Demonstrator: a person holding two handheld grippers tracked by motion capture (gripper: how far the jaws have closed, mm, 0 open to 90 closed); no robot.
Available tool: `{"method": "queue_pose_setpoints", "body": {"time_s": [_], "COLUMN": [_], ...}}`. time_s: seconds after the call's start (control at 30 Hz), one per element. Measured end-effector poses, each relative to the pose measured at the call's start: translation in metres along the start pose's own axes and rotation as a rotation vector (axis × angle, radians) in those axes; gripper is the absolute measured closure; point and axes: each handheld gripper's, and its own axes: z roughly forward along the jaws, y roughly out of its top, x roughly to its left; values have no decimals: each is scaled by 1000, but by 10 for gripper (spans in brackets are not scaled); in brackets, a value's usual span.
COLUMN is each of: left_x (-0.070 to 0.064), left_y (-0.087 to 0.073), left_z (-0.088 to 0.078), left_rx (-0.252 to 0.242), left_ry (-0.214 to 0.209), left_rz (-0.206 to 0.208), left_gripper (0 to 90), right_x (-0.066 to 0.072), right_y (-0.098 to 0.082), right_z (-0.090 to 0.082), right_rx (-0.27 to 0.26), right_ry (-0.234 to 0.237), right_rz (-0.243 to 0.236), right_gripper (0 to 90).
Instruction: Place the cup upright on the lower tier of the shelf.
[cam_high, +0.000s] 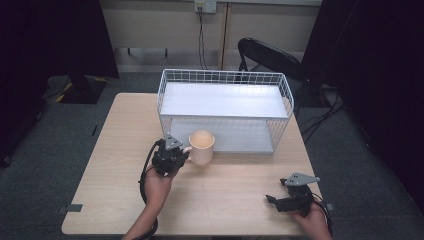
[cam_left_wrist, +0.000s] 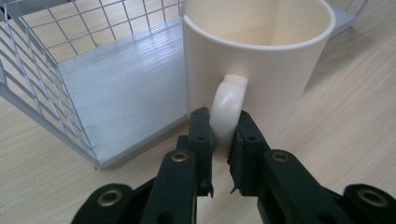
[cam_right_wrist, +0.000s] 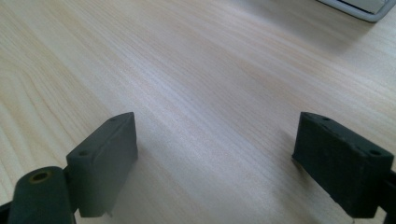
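Nearest you, your right gripper (cam_high: 295, 196) sits low at the table's (cam_high: 225, 200) near right corner, jaws spread wide with nothing but bare wood between them, well apart from the work. Your left gripper (cam_high: 172, 156) is the one on the job: in the left gripper view its jaws are pinched tight on the handle (cam_left_wrist: 228, 108) of the cream mug (cam_left_wrist: 261, 60), one pad on each flank of the loop. The mug stands upright on the table, mouth up, and looks empty. In the high view it sits just right of your left gripper, handle pointing left toward that hand, so your left hand is far nearer than your right. Just beyond the mug is the white wire rack (cam_high: 225, 107), and the mug is parked right at the front edge of the lower shelf (cam_left_wrist: 126, 98), near its left end, still outside on the wood. Key relation, as I judge it: the shelf opening lies straight behind the mug along the gripper's own line, so the coming move is probably a short lift and push away from you. Watch the upper shelf (cam_high: 222, 99) above the rim; keep the mug upright so it clears.
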Motion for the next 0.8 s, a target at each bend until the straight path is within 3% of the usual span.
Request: {"method": "queue_pose_setpoints", "body": {"time_s": [0.57,0.8], "left_x": [-1,-2], "left_y": [11,16], "left_z": [20,28], "left_rx": [-32,-29], "left_ry": [40,62], "left_rz": [-40,-35], "left_gripper": [810,810], "right_x": [0,0], "right_y": [0,0], "right_z": [0,0], "right_rx": [0,0], "right_ry": [0,0], "right_rz": [0,0], "right_gripper": [130,130]}}
